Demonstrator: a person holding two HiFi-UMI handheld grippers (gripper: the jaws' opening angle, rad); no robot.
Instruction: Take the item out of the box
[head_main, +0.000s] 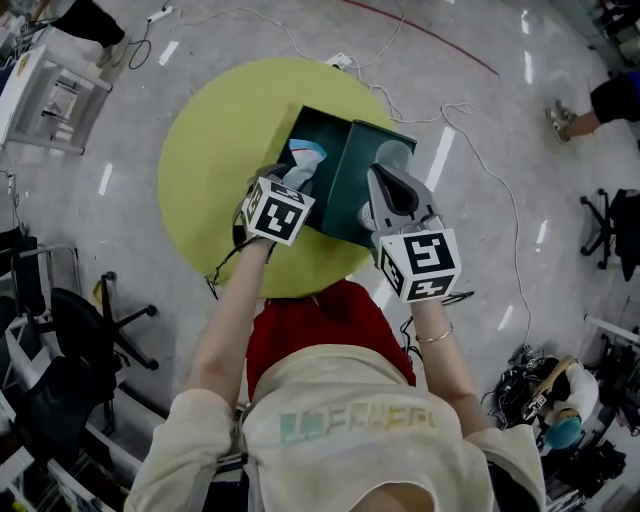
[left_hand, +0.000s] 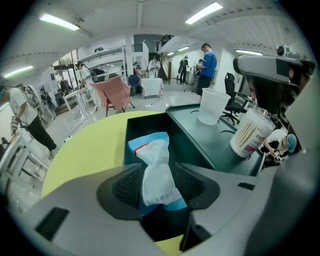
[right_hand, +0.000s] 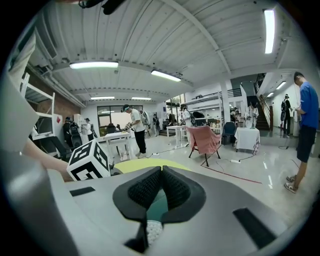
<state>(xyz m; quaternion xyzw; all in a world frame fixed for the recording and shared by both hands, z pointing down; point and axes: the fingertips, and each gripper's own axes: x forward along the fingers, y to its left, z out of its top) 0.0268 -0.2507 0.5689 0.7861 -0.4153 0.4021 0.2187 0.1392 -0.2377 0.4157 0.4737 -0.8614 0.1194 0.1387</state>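
Left gripper (left_hand: 157, 189) is held wide open; the white packet (left_hand: 155, 156) is seen ungripped between its fingers, inside the box (left_hand: 131, 131). Slippage is expected if only the limp top is pinched. Right gripper (right_hand: 160, 171) is closed on nothing; the box could be dragged along.

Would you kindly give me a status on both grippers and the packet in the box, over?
Left gripper open, jaws astride packet. Right gripper shut, empty. Packet inside box. Nothing blocking.
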